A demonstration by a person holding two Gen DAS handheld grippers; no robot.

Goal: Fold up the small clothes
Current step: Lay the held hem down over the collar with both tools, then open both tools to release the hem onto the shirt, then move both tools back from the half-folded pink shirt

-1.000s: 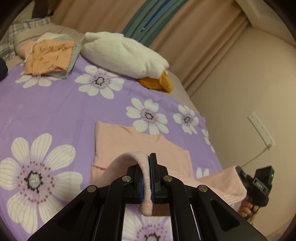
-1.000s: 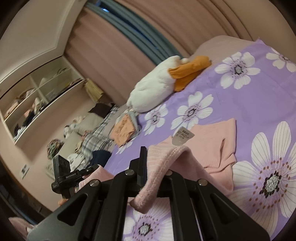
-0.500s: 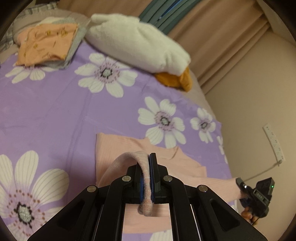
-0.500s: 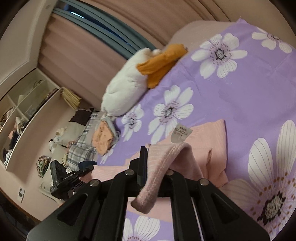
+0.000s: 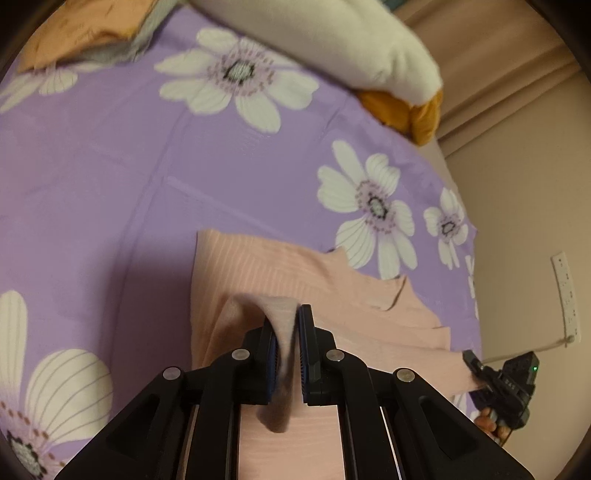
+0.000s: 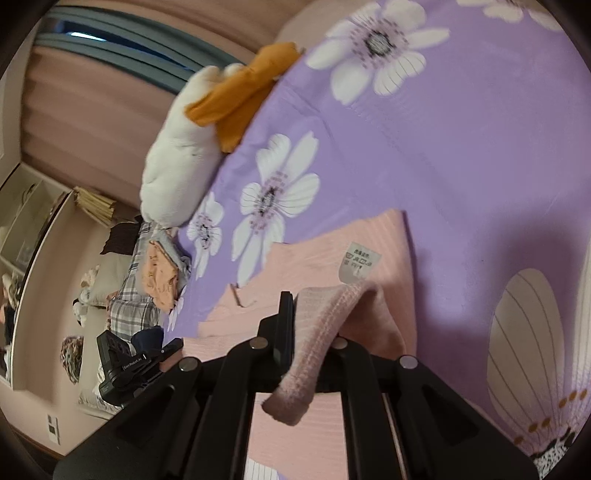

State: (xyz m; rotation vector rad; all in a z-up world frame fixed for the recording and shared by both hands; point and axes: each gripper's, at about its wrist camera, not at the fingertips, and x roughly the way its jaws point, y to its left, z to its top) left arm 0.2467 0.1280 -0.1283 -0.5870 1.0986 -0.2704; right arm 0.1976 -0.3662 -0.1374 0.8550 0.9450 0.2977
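Observation:
A pink ribbed garment [image 5: 280,273] lies partly folded on the purple flowered bedspread [image 5: 110,192]. My left gripper [image 5: 286,332] is shut on its ribbed hem edge, which hangs between the fingers. My right gripper [image 6: 314,317] is shut on the other end of the same hem [image 6: 321,325], just above the garment [image 6: 317,258]. A white care label [image 6: 360,260] shows on the folded part. Each gripper shows in the other's view, at the right edge of the left wrist view [image 5: 506,384] and at the lower left of the right wrist view [image 6: 125,365].
A white and orange plush pillow [image 5: 332,40] lies at the bed's far side. A stack of folded orange and grey clothes [image 5: 85,33] sits at the far left. A wall with a power strip [image 5: 565,291] borders the bed. Shelves and piled clothes [image 6: 125,295] stand beyond.
Both grippers, still shut on the hem, have moved forward and lower over the garment, carrying the hem toward its far edge. The bedspread now fills more of both views.

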